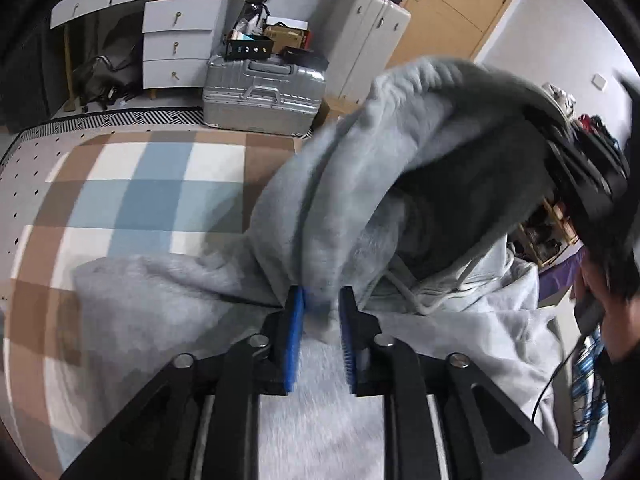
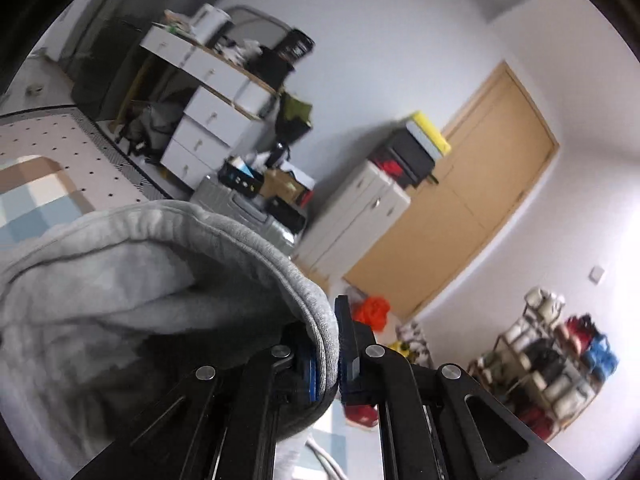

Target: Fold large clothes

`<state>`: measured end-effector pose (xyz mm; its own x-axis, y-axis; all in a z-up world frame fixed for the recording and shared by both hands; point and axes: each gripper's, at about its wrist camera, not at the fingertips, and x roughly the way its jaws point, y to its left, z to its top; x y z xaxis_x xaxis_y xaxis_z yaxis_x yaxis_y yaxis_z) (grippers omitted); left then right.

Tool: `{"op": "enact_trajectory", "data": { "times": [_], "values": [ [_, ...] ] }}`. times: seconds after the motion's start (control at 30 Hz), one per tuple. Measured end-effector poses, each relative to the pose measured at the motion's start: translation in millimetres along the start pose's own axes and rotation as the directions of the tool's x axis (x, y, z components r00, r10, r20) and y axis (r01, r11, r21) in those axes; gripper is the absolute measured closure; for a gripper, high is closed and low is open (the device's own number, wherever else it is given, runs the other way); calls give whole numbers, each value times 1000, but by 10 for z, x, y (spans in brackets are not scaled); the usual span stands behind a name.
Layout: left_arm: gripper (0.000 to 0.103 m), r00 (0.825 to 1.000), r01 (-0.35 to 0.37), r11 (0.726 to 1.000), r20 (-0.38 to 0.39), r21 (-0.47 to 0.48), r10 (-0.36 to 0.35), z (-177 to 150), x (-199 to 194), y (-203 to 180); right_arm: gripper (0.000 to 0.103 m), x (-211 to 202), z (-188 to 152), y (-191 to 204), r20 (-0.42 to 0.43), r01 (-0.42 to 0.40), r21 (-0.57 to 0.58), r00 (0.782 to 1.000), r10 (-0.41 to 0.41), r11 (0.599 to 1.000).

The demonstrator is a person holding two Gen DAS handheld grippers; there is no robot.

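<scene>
A grey hoodie (image 1: 344,200) lies partly on a checked blanket (image 1: 132,192) of brown, blue and white squares, spread over a dotted mat (image 1: 24,168) with a black-and-white striped border. Its body rests along the near edge of the blanket, while the hood is lifted clear and arches up toward the right side of the left wrist view, its dark lining and a white drawstring (image 1: 404,288) showing.

The left claw (image 1: 322,304) has a fold of the grey cloth bunched between its blue pads (image 1: 294,336). The jaws stand a little apart, and with the blur I cannot tell for sure whether the pads still press on the fabric or merely flank it.

The right claw (image 2: 336,336) is clenched on the ribbed hem of the hood (image 2: 324,320), the band pinched flat between its pads and held up off the blanket. From the left wrist view this claw shows only as a dark shape at the right edge (image 1: 584,176).

Beyond the far edge of the mat stand a silver suitcase (image 1: 260,96), a white chest of drawers (image 1: 176,40) and a white cabinet (image 1: 368,40) beside a wooden door (image 2: 472,200). A rack of shoes and bags (image 2: 548,364) stands against the wall at the lower right of the right wrist view. Part of a person (image 1: 616,308) in dark clothing shows at the right edge of the left wrist view.
</scene>
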<state>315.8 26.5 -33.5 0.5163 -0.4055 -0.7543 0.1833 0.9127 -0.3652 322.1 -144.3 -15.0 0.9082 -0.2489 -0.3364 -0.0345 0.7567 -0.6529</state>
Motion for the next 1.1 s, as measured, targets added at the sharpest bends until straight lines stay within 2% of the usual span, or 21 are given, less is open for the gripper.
{"op": "enact_trajectory", "data": {
  "times": [0.03,0.07,0.13,0.17,0.23,0.3,0.37,0.43,0.47,0.53,0.67,0.7,0.73,0.77,0.8,0.83,0.9,0.93,1.0,1.1],
  "values": [
    [71,1000,20,1000,10,-13,-20,-6,-74,5,96,-123,-6,-25,16,-5,-14,1000,6,1000],
    [54,999,40,999,24,-25,-39,-3,-151,15,96,-223,-9,-37,29,-8,-24,1000,9,1000],
    [34,997,52,998,59,-38,-50,31,-266,43,96,-415,-16,-58,57,-16,-35,998,18,999],
    [32,994,62,997,96,-40,-58,48,-362,44,96,-465,-27,-62,68,-15,-36,998,17,999],
    [32,991,25,999,130,-26,-22,96,-439,7,96,-610,-94,-79,98,-8,-22,995,10,1000],
    [31,990,-22,999,143,45,16,161,-431,-105,96,-671,-185,-77,108,-13,4,994,12,1000],
    [31,991,-58,991,123,121,43,199,-328,-163,96,-689,-256,-51,107,-24,24,994,21,999],
    [31,999,-24,982,46,188,16,213,-117,-227,96,-717,-314,-14,112,-29,25,993,26,999],
    [31,999,-32,975,3,220,32,235,24,-248,96,-714,-328,-11,111,-32,29,993,29,999],
    [31,996,-93,968,17,234,91,275,164,-255,96,-728,-347,-17,112,-41,34,993,37,999],
    [31,998,-62,959,28,275,56,343,324,-247,96,-783,-401,29,141,-34,-24,989,37,999],
    [32,995,-97,955,43,280,89,344,373,-233,96,-785,-429,43,148,-29,-58,988,37,998],
    [45,994,-107,956,54,272,96,344,408,-212,96,-770,-451,47,147,-25,-77,988,37,997],
    [76,996,-91,959,47,268,82,356,406,-200,96,-759,-476,53,143,-25,-84,989,37,996],
    [89,998,-69,963,28,260,64,362,441,-192,96,-738,-502,41,134,-29,-90,990,41,996],
    [93,998,-65,965,27,255,61,390,430,-196,96,-727,-527,40,129,-31,-94,991,43,995],
    [95,989,-136,951,92,278,114,412,309,-301,96,-721,-579,71,126,-27,-111,991,41,993],
    [96,973,-204,938,163,280,163,438,207,-361,96,-715,-602,92,121,-30,-121,992,45,992],
    [96,954,-244,942,233,231,189,512,14,-404,96,-692,-620,120,111,-34,-137,993,50,990],
    [96,914,-248,963,356,104,197,662,-422,-437,96,-638,-575,89,90,-38,-135,995,51,990]
  ]
}}
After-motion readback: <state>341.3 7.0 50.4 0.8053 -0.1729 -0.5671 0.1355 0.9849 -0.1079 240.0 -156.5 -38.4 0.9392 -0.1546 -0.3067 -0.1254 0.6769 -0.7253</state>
